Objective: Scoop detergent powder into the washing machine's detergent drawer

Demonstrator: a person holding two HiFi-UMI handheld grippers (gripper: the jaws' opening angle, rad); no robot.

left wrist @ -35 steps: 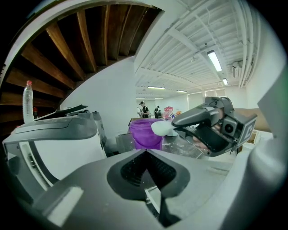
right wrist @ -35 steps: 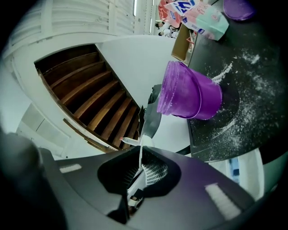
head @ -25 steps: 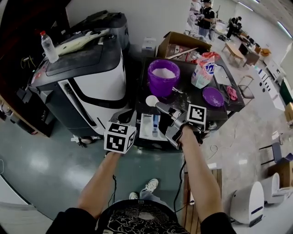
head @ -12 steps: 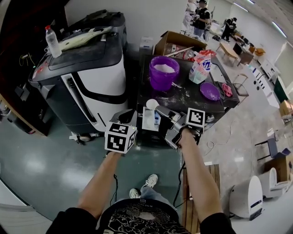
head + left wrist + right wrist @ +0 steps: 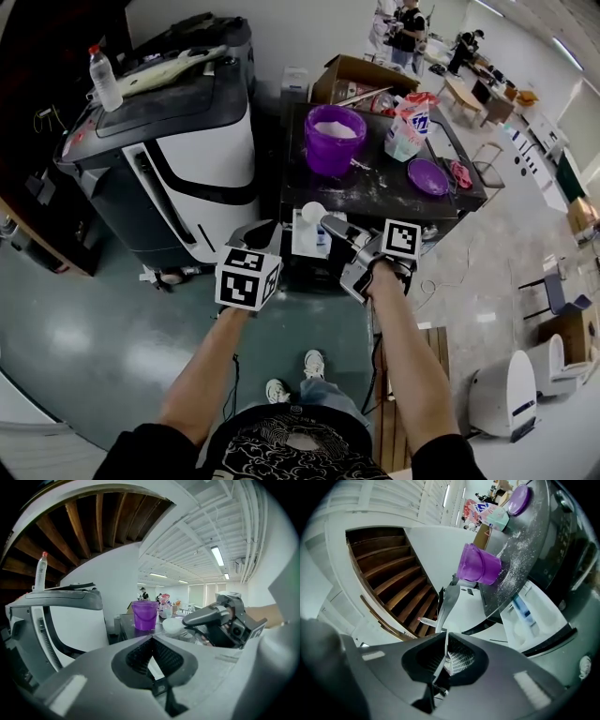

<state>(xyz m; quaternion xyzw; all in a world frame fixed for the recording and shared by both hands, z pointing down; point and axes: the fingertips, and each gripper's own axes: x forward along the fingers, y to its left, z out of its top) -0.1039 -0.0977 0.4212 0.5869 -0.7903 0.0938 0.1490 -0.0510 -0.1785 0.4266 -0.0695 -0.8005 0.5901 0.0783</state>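
My right gripper (image 5: 330, 228) is shut on the thin handle of a white scoop (image 5: 312, 213). The scoop's round bowl hangs just above the far end of the open detergent drawer (image 5: 306, 247). That drawer is white with a blue insert and sticks out of the dark washing machine (image 5: 380, 192); it also shows in the right gripper view as the drawer (image 5: 533, 617). The scoop handle (image 5: 447, 603) runs up from my right gripper (image 5: 444, 641). A purple bucket (image 5: 334, 139) of white powder stands on the machine top. My left gripper (image 5: 255, 234) is shut and empty, left of the drawer, and appears as the left gripper (image 5: 150, 643).
A detergent bag (image 5: 410, 127) and a purple lid (image 5: 428, 175) lie on the powder-dusted machine top. A white-and-black machine (image 5: 178, 141) with a bottle (image 5: 101, 80) on it stands to the left. A cardboard box (image 5: 366, 80) is behind. People stand far back.
The head view has shifted a little. The scoop in my right gripper sits slightly closer to the drawer's far end. My left gripper stays where it was.
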